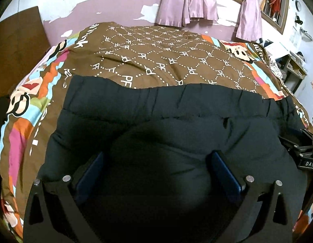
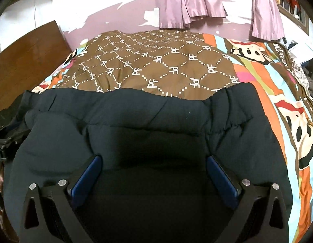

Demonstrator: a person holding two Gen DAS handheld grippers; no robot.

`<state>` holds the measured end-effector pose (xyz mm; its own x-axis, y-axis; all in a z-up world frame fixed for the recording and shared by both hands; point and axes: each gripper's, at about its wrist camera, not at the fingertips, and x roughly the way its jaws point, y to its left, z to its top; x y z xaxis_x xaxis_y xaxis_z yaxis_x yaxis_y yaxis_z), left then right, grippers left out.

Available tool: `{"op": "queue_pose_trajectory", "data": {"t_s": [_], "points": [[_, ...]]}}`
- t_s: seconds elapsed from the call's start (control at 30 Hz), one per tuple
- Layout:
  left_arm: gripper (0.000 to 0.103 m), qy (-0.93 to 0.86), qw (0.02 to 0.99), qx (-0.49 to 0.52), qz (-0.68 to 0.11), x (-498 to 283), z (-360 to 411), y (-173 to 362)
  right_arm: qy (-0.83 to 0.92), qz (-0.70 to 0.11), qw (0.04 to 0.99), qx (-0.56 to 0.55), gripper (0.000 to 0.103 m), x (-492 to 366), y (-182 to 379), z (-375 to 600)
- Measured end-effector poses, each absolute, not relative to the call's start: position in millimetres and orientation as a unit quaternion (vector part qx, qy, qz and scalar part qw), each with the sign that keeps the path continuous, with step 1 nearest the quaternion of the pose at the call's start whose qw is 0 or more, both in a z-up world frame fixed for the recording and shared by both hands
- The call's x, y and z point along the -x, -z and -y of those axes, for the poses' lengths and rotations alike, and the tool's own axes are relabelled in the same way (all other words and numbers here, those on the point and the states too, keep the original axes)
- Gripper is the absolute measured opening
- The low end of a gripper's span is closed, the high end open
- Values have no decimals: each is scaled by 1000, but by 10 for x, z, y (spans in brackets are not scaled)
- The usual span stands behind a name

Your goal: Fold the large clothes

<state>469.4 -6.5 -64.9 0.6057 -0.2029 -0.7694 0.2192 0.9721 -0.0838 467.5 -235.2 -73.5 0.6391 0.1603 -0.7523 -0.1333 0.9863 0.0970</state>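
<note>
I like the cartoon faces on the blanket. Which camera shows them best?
The right wrist view: two big cartoon faces run down the blanket's right border. The left wrist view shows smaller ones at its edges.

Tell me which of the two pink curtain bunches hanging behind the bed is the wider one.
The left curtain bunch, several gathered folds; the right curtain bunch is one narrow strip.

We look steeply down from the left wrist camera, close above a dark padded jacket (image 1: 156, 121), the right wrist camera beside it facing the same way, both sharing the brown patterned bedspread (image 2: 156, 64), pink curtains (image 1: 186, 2) beyond.
</note>
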Motion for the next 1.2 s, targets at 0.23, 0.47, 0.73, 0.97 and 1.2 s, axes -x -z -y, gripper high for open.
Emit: {"op": "queue_pose_trajectory", "data": {"t_s": [0.23,0.47,0.73,0.97,1.2], "points": [[102,120,896,-7,-427,-4687,78,694,-84,-424,902,-19,103,-4689,790,2335],[102,118,897,-12,-425,-4680,106,734,-86,-426,900,-18,103,-4695,827,2346],[102,117,898,-15,-424,-4674,127,760,-86,-426,900,-18,103,-4692,835,2342],[102,116,899,-19,-421,-4673,138,769,-85,-427,900,-17,103,-4690,841,2338],[102,116,900,-21,-419,-4670,143,787,-86,-428,899,-17,103,-4685,888,2329]]}}
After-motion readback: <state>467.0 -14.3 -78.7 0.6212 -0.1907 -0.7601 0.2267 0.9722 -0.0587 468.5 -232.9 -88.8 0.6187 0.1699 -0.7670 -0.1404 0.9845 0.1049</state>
